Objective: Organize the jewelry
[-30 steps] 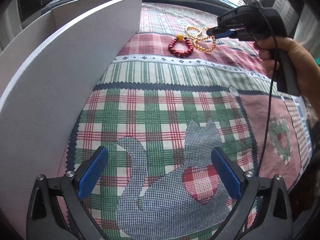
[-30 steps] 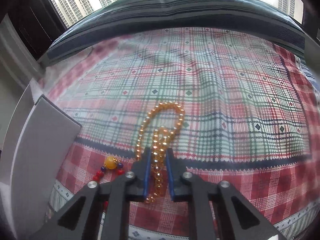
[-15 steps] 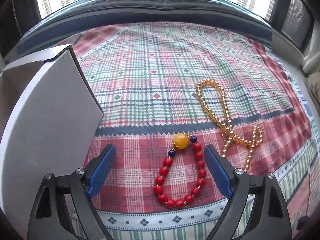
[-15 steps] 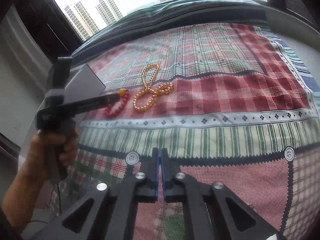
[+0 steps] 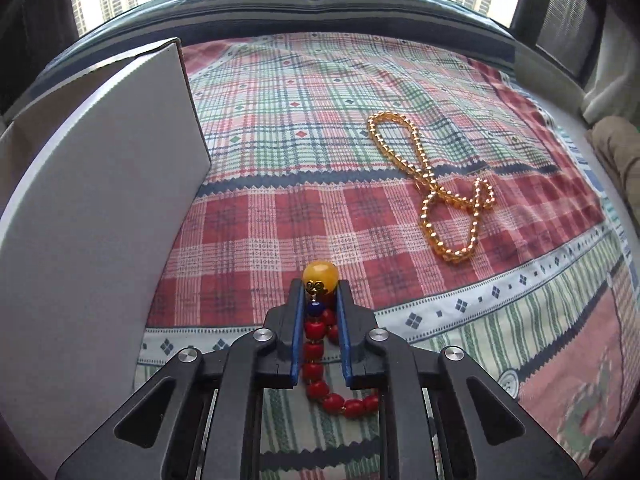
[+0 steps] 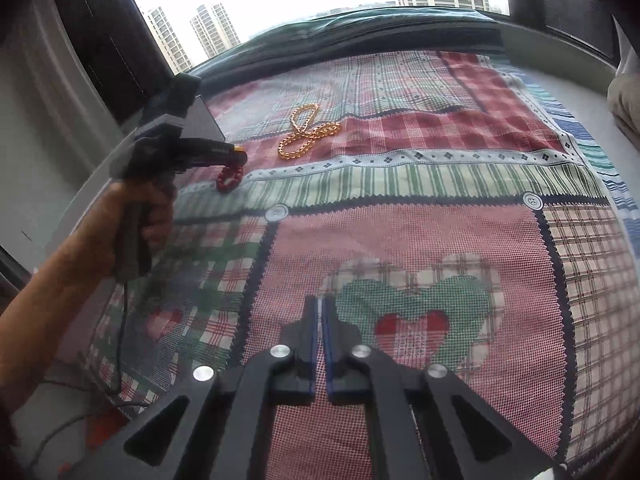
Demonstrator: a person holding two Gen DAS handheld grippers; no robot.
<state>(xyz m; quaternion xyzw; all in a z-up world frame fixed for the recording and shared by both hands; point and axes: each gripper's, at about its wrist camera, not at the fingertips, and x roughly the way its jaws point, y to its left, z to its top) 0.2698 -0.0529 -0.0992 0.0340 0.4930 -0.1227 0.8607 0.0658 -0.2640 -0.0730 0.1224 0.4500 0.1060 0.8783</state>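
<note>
Hidden in part: lower loop of red bead bracelet (image 5: 320, 364), tucked behind and under the black frame of left gripper (image 5: 320, 292); only one strand and the bottom curve visible between the blue pads. Cut off at the frame edge: white box (image 5: 100, 208), just left of the left tongs, inside not visible. Blurred in the right wrist view: left hand (image 6: 148, 216) on the handle, forearm, and box behind it. Hard to tell whether the bracelet's low end touches the quilt (image 5: 280, 220) or hangs just clear of it.

Left tongs pinching the red bead bracelet just below its big amber bead (image 5: 319, 279), jaws pressed in on the strand. Amber bead sitting at the very tips, poking out ahead; small dark blue bead right behind it, between the pads. Long axis of the bracelet running straight along the fingers, amber end pointing forward and away, red loop trailing back toward the camera.

Gold bead necklace (image 5: 440, 196) lying loose on the quilt, ahead and to the right of the left tongs, well apart, in a twisted double loop; long axis slanting away from the tips.

Right gripper (image 6: 320, 312) pressed together on nothing, over a green heart patch, bracelet (image 6: 230, 178) and necklace (image 6: 308, 132) far ahead and to its left.
</note>
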